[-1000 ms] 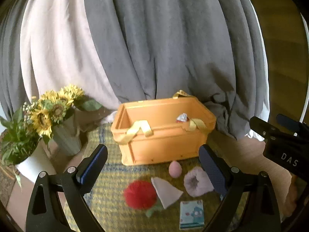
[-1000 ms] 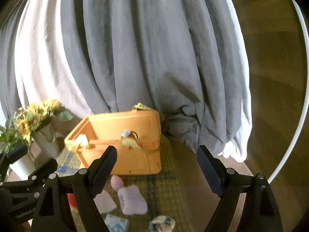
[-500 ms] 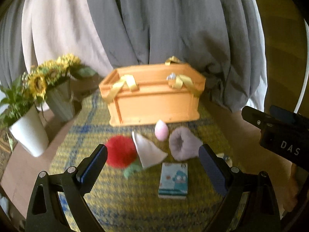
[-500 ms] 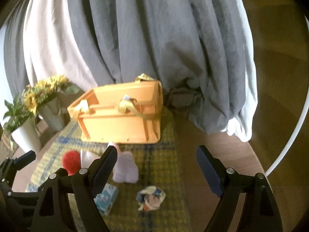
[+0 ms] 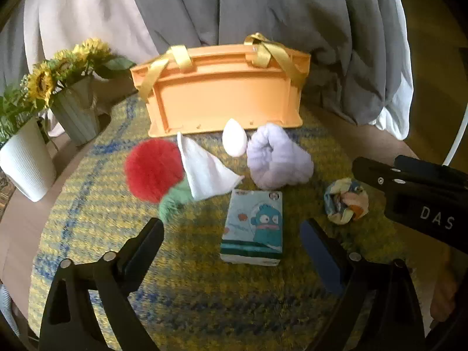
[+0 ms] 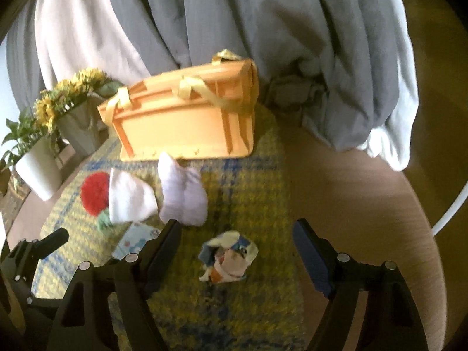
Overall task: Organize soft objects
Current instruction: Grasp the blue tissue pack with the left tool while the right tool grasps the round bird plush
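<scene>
On the yellow-and-blue mat (image 5: 87, 222) lie a red pompom (image 5: 152, 168), a white folded cloth (image 5: 204, 169), a pale pink egg-shaped sponge (image 5: 234, 142), a lavender fuzzy piece (image 5: 276, 161), a cartoon tissue pack (image 5: 254, 225) and a crumpled multicoloured scrunchie (image 6: 228, 256). The orange crate (image 5: 222, 99) with yellow ribbons stands behind them. My left gripper (image 5: 231, 232) hangs open above the tissue pack. My right gripper (image 6: 237, 228) hovers over the scrunchie with its jaws closing; the pads do not touch it.
Two pots stand at the mat's left: a white one (image 5: 25, 163) with greenery and a grey one (image 5: 77, 117) with sunflowers. Grey and white curtains (image 5: 263, 5) hang behind the crate. A bare round wooden tabletop (image 6: 365, 204) lies right of the mat.
Both grippers have dropped towards the mat and tipped downward, so the soft things look nearer and larger. The right gripper's jaws have narrowed a little. Nothing was taken hold of.
</scene>
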A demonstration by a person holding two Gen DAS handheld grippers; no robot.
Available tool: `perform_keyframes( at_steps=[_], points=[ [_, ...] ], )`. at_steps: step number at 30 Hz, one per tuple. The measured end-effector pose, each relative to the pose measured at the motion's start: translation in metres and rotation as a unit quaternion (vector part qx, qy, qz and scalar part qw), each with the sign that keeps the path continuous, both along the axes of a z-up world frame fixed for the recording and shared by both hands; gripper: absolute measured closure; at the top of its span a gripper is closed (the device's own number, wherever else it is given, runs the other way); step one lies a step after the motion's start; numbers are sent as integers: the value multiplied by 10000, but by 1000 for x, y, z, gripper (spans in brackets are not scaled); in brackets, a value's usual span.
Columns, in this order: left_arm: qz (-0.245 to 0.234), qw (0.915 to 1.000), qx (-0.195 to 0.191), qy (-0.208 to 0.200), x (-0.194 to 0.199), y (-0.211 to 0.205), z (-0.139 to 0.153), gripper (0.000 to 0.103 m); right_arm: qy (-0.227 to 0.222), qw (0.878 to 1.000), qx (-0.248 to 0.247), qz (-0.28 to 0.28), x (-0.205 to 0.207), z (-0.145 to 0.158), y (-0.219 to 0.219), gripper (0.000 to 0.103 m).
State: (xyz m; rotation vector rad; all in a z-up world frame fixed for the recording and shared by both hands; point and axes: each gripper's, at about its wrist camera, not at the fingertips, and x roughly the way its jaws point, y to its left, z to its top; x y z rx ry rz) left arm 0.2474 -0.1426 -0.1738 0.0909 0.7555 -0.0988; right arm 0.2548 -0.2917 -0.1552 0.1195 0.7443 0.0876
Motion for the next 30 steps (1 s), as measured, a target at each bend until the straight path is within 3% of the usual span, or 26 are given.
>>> perform_keyframes(
  at_steps=[8, 14, 17, 19, 21, 25, 30],
  points=[
    [-91, 9998, 55, 189, 14, -7, -23, 17, 395, 9991, 90, 91, 14, -33, -1, 27],
    [-156, 9990, -29, 420, 23, -5, -36, 29, 495, 9986, -7, 202, 19, -47, 5, 29],
    [-223, 9982, -191, 527, 26, -3, -38, 38, 526, 9982, -58, 268, 24, -52, 9, 32],
    [-287, 9977, -274, 555, 27, -3, -38, 50, 553, 9980, -64, 307, 26, -54, 11, 39],
    [-305, 9977, -277, 543, 27, -2, -38, 51, 598, 9976, -118, 323, 26, -57, 13, 47],
    [-311, 9977, -329, 505, 24, 1, -36, 51, 565, 9977, -230, 303, 23, -56, 17, 55],
    [-376, 9983, -297, 333, 17, 3, -25, 51, 433, 9982, -340, 243, 14, -45, 18, 57]
  ],
)
